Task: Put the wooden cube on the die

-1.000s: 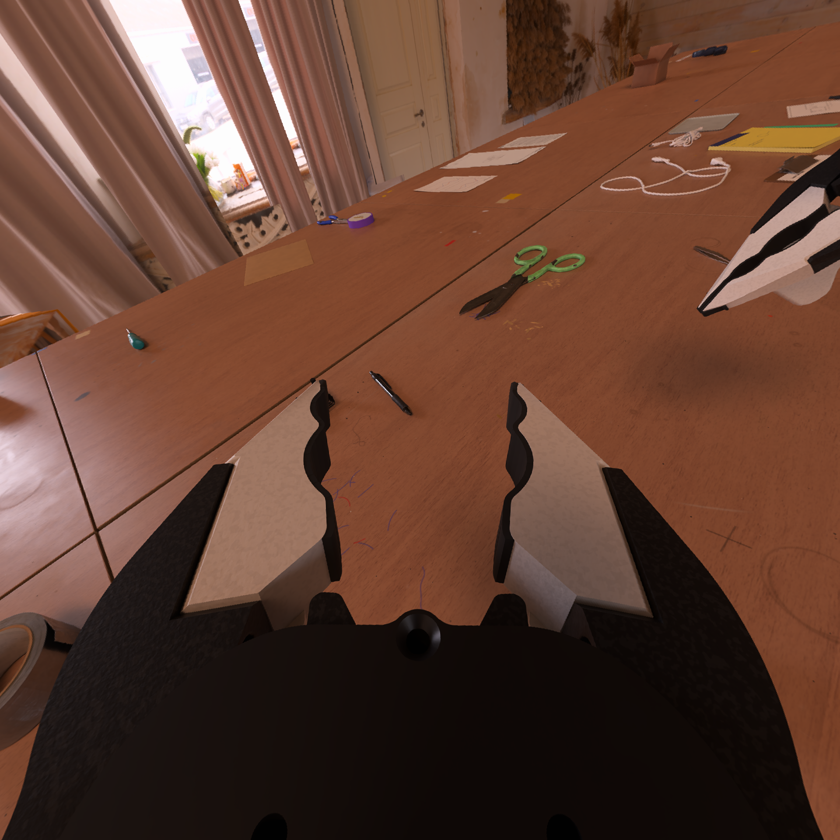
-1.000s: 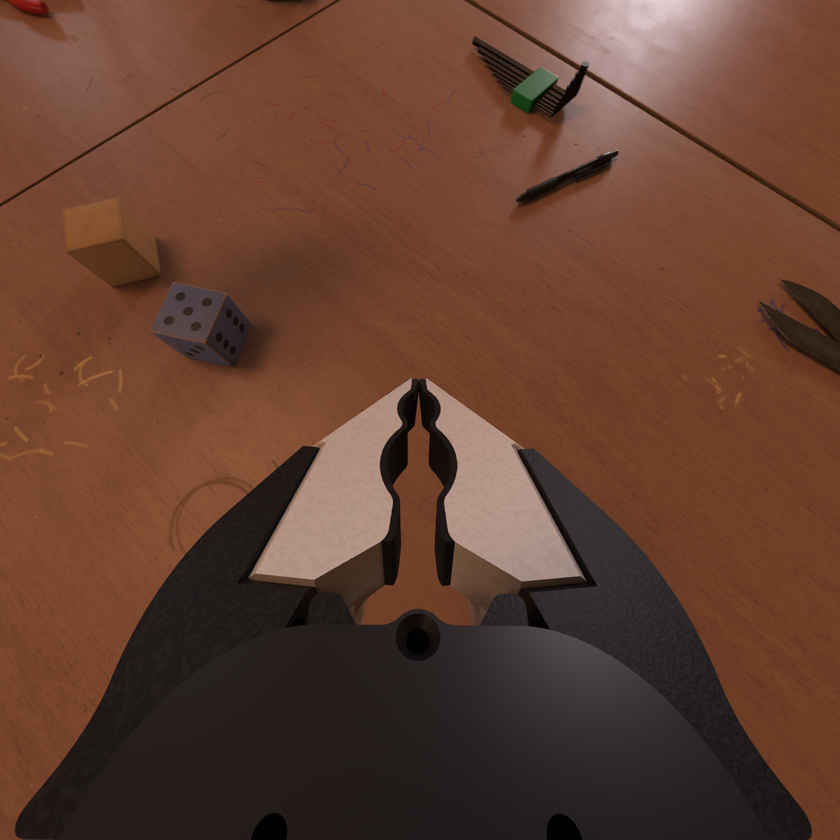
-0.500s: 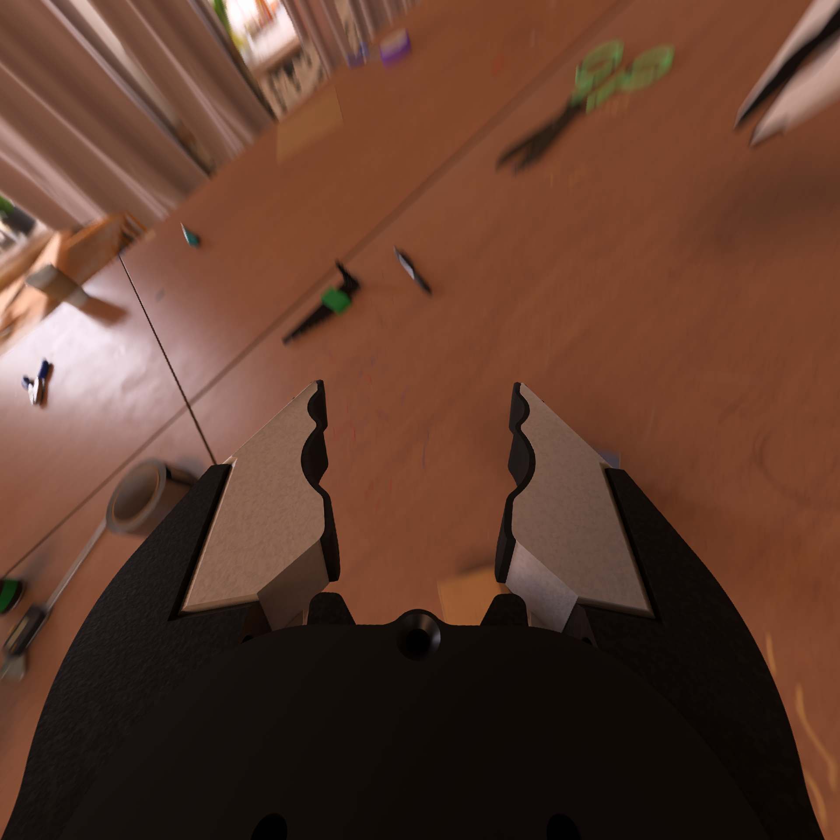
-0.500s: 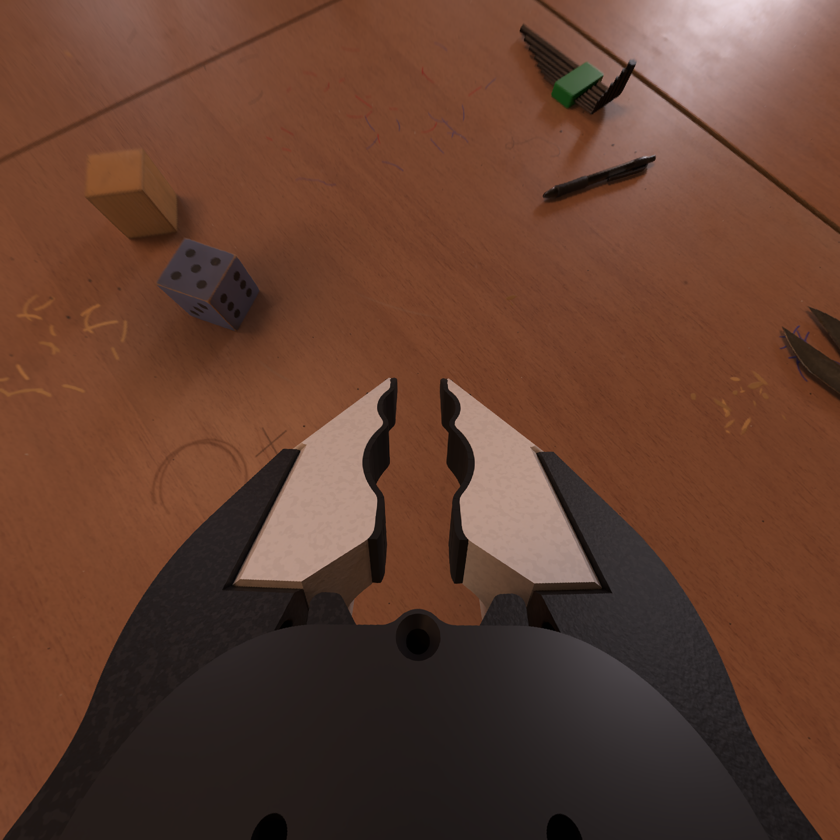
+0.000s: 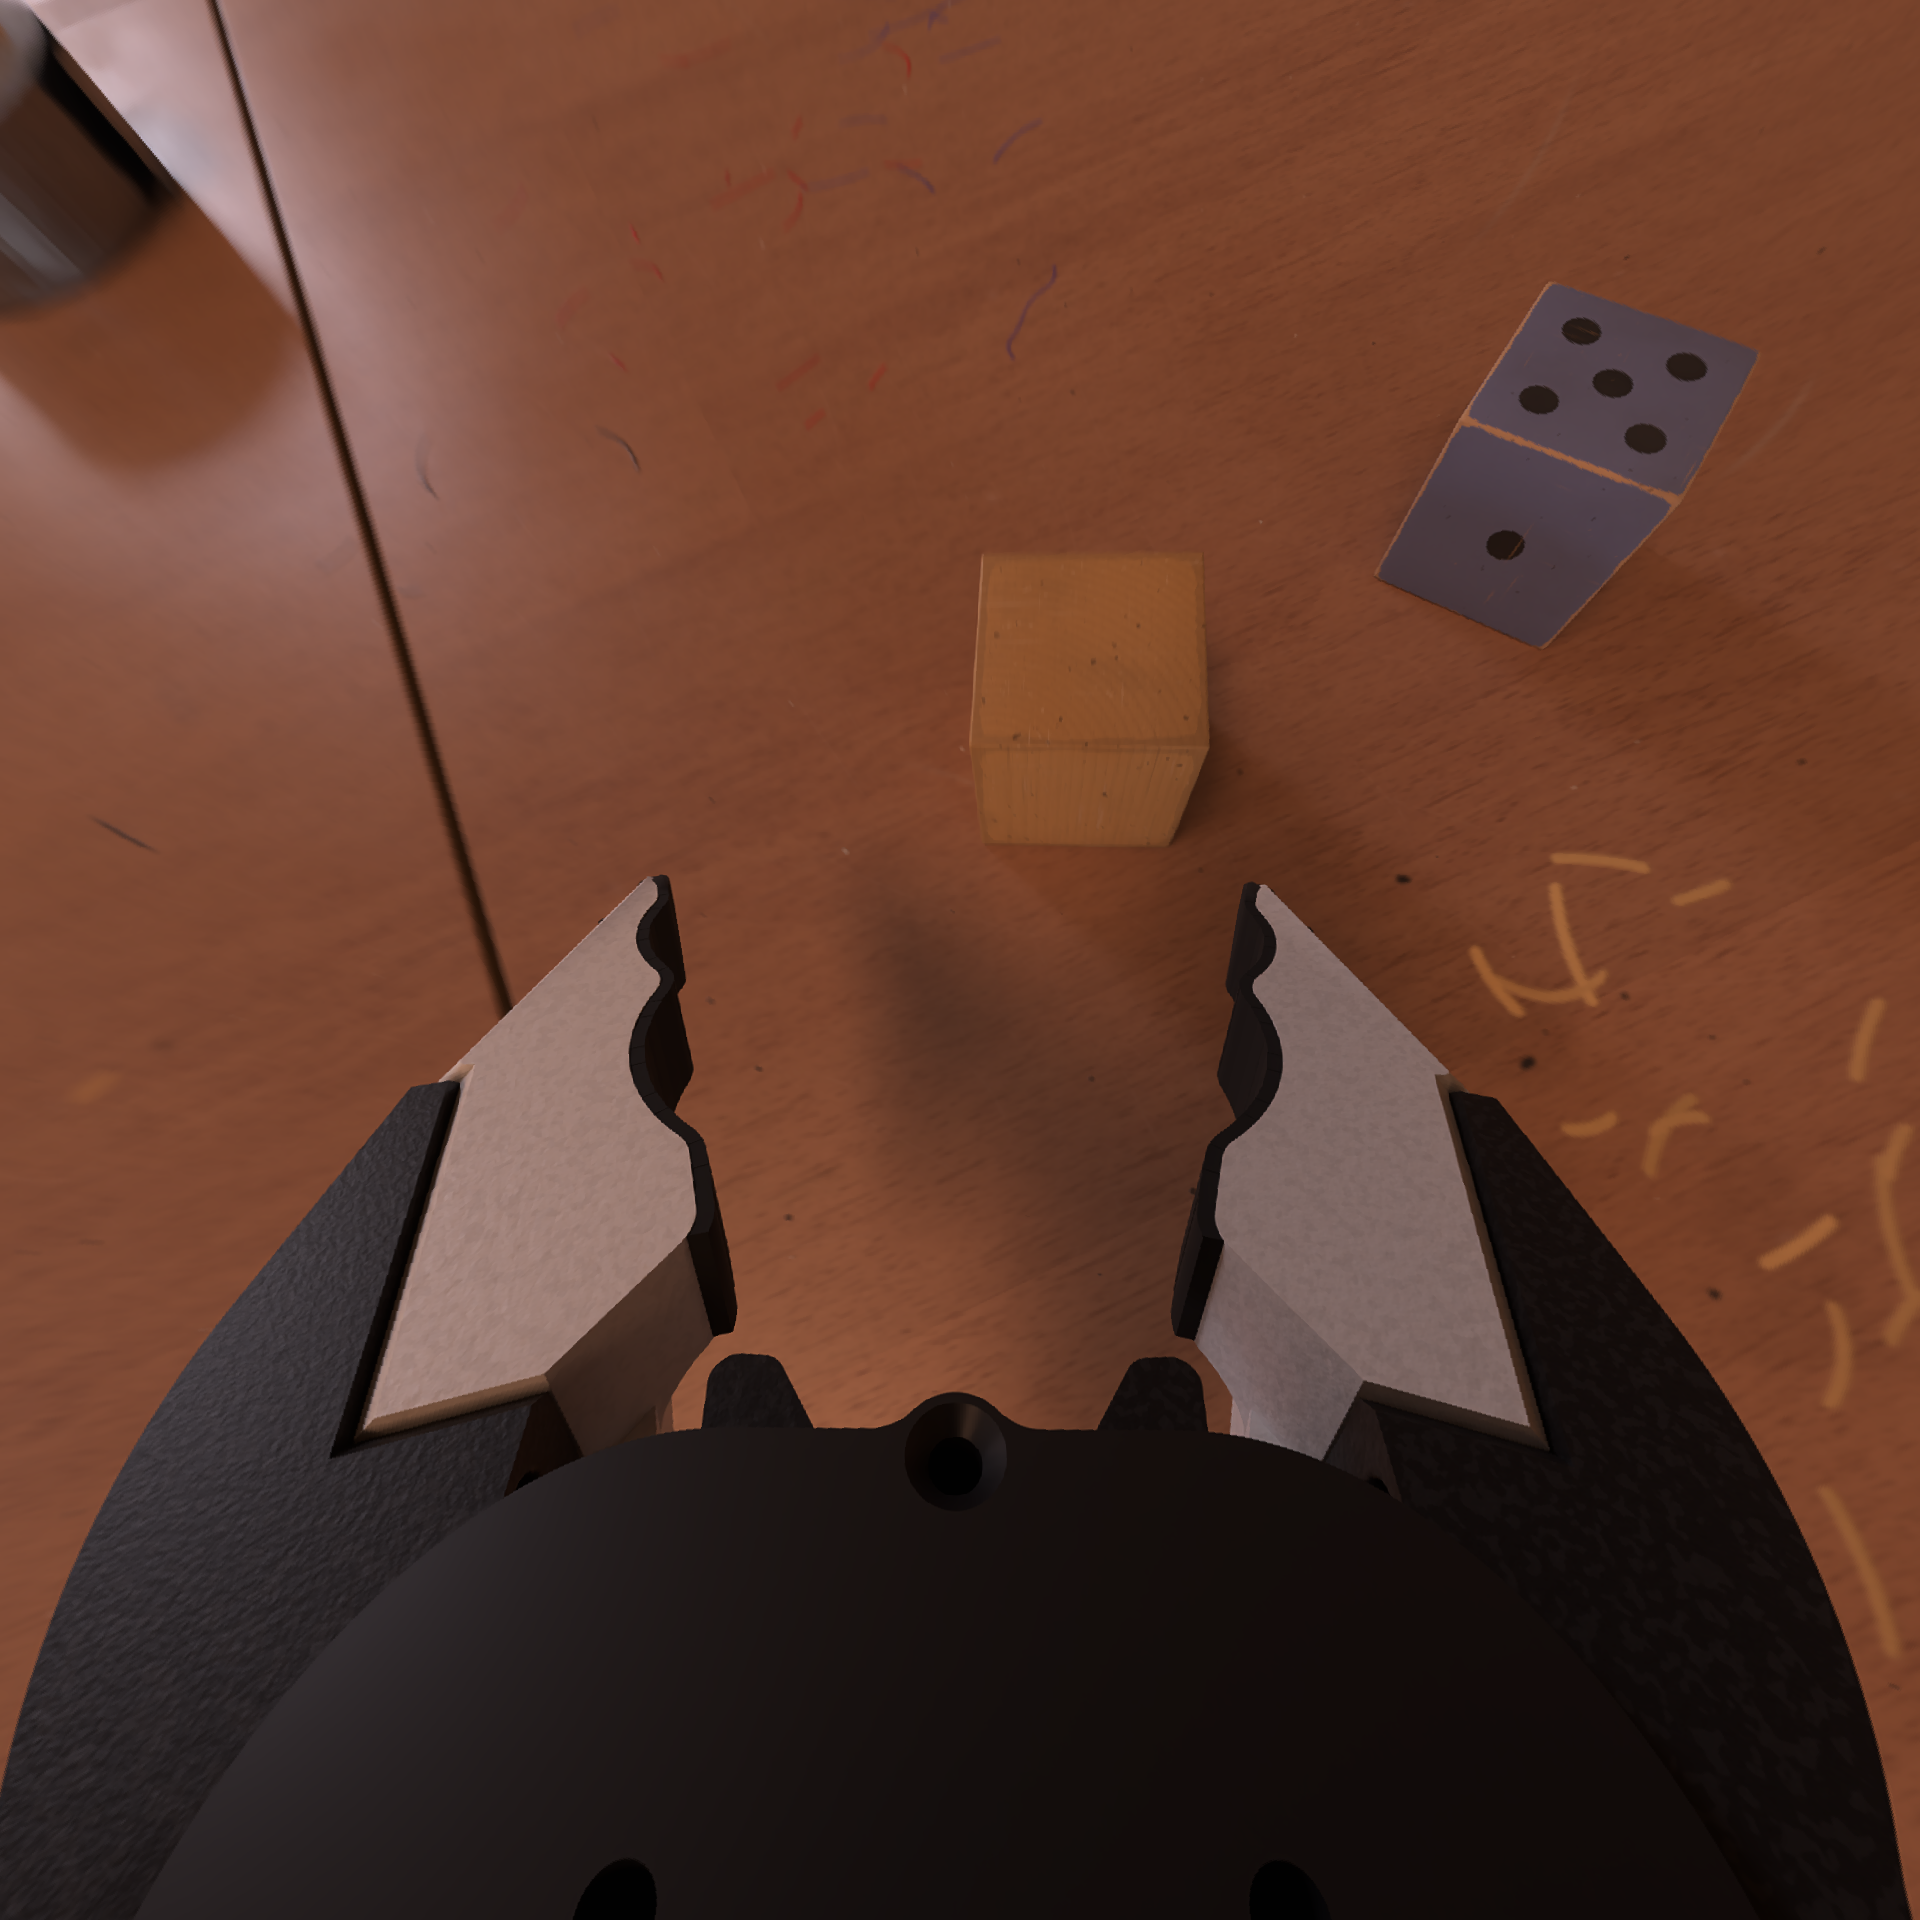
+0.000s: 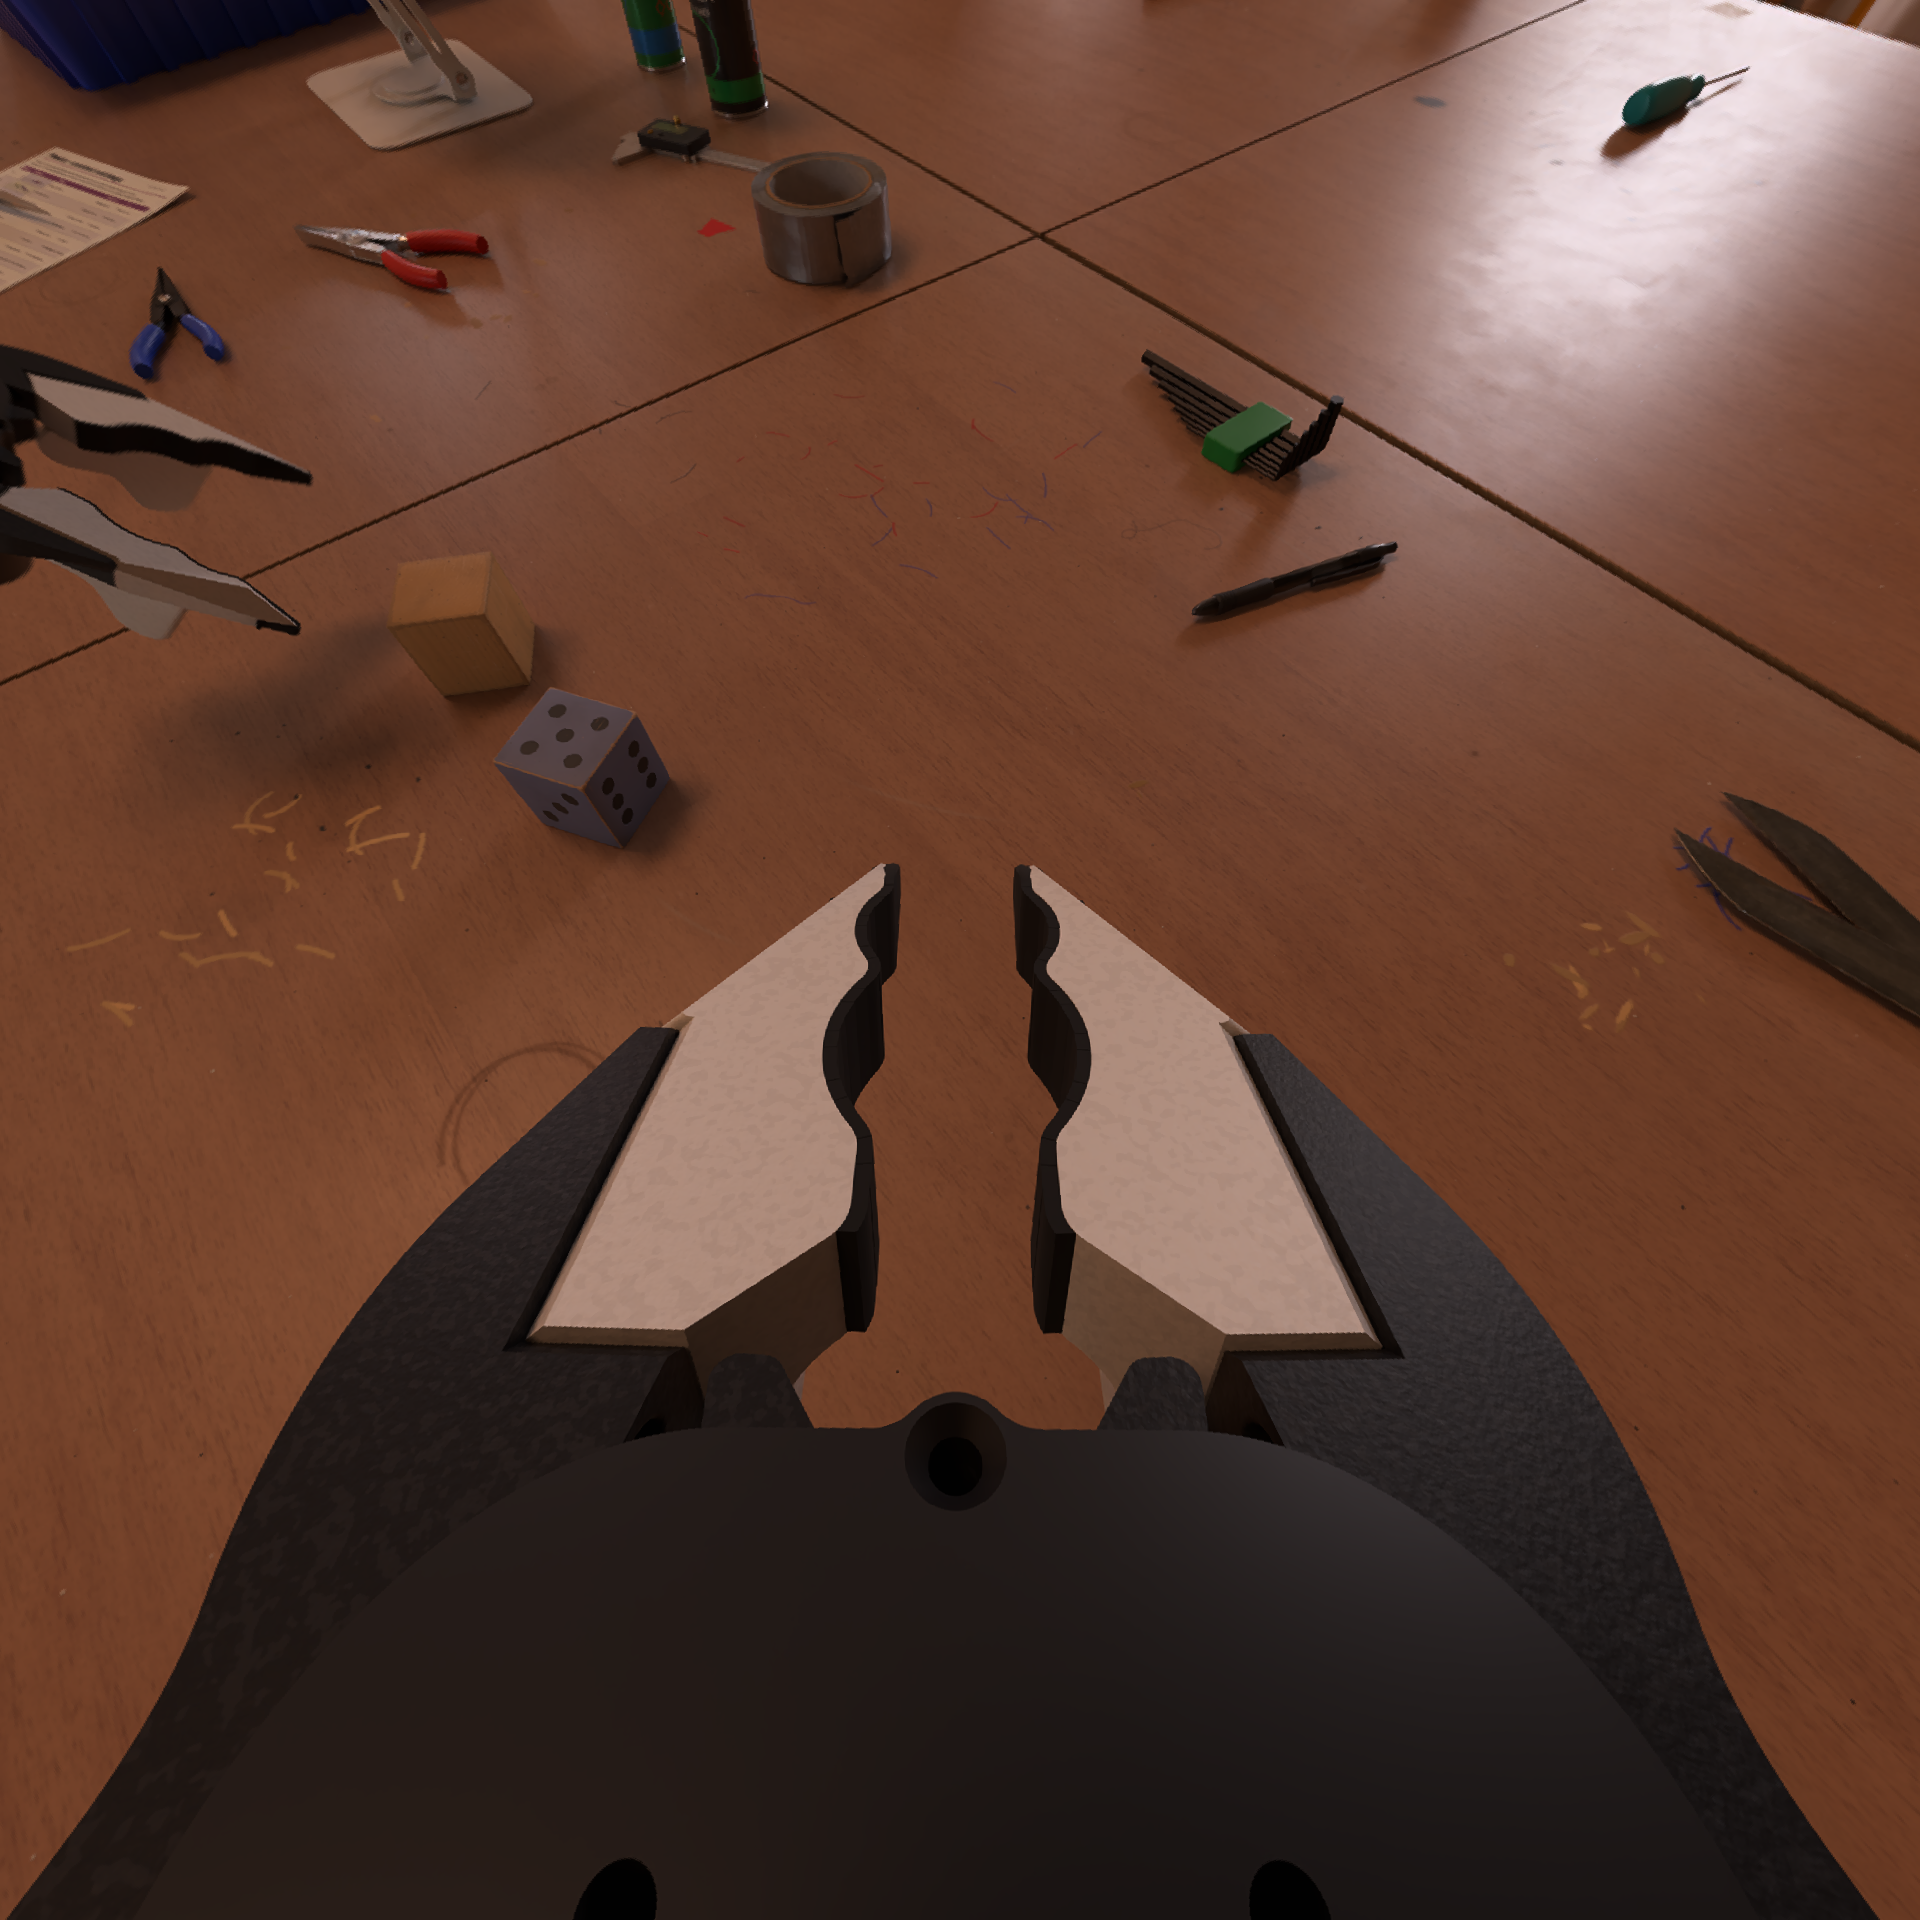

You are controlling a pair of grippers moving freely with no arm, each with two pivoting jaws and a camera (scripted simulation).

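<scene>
Scuffed brown tabletop (image 6: 1039,727) panels, strewn with a roll of grey tape (image 6: 823,216), red-handled pliers (image 6: 400,249), a set of hex keys (image 6: 1242,426) and a black pen (image 6: 1294,580), frame the action. Within the last second the left gripper (image 5: 954,894) has swung down from a view across the room to point at the wooden cube (image 5: 1088,698), which now sits just ahead of its fingertips on the table, beside but apart from the grey die (image 5: 1569,462). That lines the cube up for a pickup, though no grasp has begun. Its jaws are spread wider than the cube and touch nothing. The right gripper (image 6: 956,873), whose fingers were pressed together a second ago, has parted them to a narrow gap and holds nothing; it hangs above bare wood, with the die ahead to its left.
</scene>
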